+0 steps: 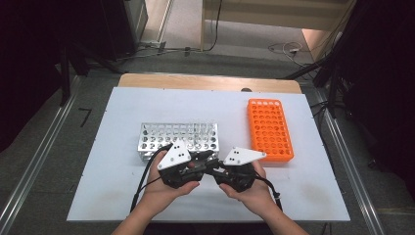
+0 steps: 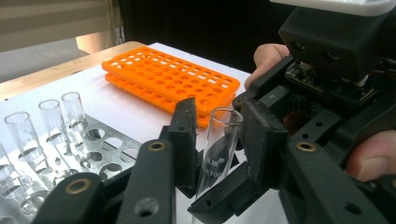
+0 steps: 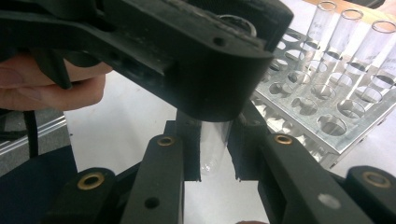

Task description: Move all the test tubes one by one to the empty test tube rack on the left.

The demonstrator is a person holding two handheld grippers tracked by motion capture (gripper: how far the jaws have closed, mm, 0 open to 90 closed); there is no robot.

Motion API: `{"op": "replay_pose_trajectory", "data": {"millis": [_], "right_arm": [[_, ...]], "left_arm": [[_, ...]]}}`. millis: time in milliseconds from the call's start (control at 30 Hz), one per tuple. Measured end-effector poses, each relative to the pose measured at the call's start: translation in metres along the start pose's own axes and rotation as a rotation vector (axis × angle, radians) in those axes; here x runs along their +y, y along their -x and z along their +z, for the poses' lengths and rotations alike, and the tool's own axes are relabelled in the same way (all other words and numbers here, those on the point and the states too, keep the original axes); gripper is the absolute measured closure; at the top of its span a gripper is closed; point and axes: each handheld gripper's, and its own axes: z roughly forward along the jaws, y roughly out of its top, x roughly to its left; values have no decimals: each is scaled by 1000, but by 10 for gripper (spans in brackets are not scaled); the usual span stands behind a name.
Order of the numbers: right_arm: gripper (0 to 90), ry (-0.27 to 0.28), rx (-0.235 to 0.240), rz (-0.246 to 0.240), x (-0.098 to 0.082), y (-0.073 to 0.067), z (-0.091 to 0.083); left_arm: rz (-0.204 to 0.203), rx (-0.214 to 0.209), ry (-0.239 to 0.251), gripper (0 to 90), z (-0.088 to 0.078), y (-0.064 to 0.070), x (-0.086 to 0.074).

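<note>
Nearest: black jaws of the left hand-held gripper (image 2: 212, 140) rise at the bottom of its own view, closed on a clear glass test tube (image 2: 217, 149) near its open mouth; the pads look pressed on the glass.
Right hand-held gripper (image 3: 214, 154): clamped on the same test tube lower down, near its rounded bottom – seen from its own view, the tube stands between the two pads.
Test tube: held in the air between both grippers, just in front of the metal rack (image 1: 178, 139), tilted slightly, printed lettering on its side.
Hands: left hand (image 1: 169, 188) and right hand (image 1: 249, 191) sit close together above the white table (image 1: 112, 186), grippers nose to nose.
Metal rack: a few more glass tubes (image 2: 51, 123) stand upright in its holes, most holes bare.
Orange rack (image 1: 269, 128): lies well apart to the right, no tubes visible in it.
Step, as judged: a hand-over of the tube from one gripper to the other.
Risk: with both grippers clamped on thin glass, any pull or twist of one hand against the other could crack it – or, if one lets go while the other's grip is only on the rim, the tube could pivot, slip and drop onto the table.
</note>
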Motion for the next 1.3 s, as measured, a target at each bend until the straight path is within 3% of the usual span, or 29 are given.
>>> {"op": "replay_pose_trajectory", "data": {"millis": [367, 600, 667, 1067, 1167, 1300], "right_arm": [[739, -6, 6, 1, 0, 0, 0], [719, -7, 18, 8, 0, 4, 0], [623, -13, 48, 17, 0, 6, -1], [43, 53, 10, 16, -2, 20, -19], [0, 64, 24, 23, -5, 26, -24], [0, 71, -7, 18, -11, 33, -32]], "left_arm": [[9, 1, 5, 746, -1, -1, 0], [-11, -3, 12, 751, -1, -5, 0], [-17, 7, 16, 751, -2, -7, 1], [-38, 66, 42, 752, -13, -25, 10], [-46, 88, 51, 752, -15, -32, 13], [-50, 118, 52, 752, -16, -43, 14]]}}
